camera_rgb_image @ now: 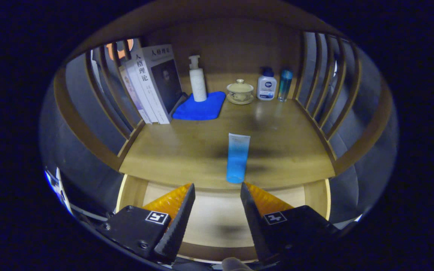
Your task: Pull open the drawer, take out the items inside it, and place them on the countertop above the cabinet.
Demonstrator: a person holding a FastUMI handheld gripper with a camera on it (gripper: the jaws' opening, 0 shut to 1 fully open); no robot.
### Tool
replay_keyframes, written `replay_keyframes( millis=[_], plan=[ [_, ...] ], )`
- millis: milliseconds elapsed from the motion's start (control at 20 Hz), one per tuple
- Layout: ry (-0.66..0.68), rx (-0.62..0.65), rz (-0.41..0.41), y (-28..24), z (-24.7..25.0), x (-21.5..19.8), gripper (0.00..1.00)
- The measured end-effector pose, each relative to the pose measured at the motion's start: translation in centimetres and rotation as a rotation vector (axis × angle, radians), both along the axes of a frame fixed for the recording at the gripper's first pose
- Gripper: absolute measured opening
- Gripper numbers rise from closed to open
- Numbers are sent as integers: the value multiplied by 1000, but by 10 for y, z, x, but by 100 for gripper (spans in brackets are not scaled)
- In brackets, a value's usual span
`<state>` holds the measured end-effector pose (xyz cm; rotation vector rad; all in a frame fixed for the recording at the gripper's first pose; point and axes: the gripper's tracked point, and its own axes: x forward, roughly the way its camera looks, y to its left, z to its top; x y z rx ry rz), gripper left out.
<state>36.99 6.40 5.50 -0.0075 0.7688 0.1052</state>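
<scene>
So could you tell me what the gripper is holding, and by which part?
Nothing: the gripper is open over the open drawer; the blue tube lies on the countertop.

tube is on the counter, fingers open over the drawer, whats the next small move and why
Probably draw the open gripper back and tilt it down to check the pulled-open wooden drawer. The blue squeeze tube lies on the wooden countertop, free of the fingers, and the drawer's visible floor looks bare.

The books (152,84) leaning at the back left of the surface (187,150) carry Chinese characters: the front cover's title and the neighbouring spine both read 人格理论. The white bottle with a blue cap (266,86) bears a dark round badge, its lettering too small to read.
</scene>
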Motion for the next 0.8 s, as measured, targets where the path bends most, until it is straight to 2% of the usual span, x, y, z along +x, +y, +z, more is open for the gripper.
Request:
replay_keyframes(
  millis=[350,450,650,800],
  plan=[
    [-277,40,3,-9,3,-58,79],
    [-406,31,2,-13,10,-75,79],
    [-566,40,-10,-18,12,-123,100],
    [-654,51,-11,-21,6,-148,100]
  ],
)
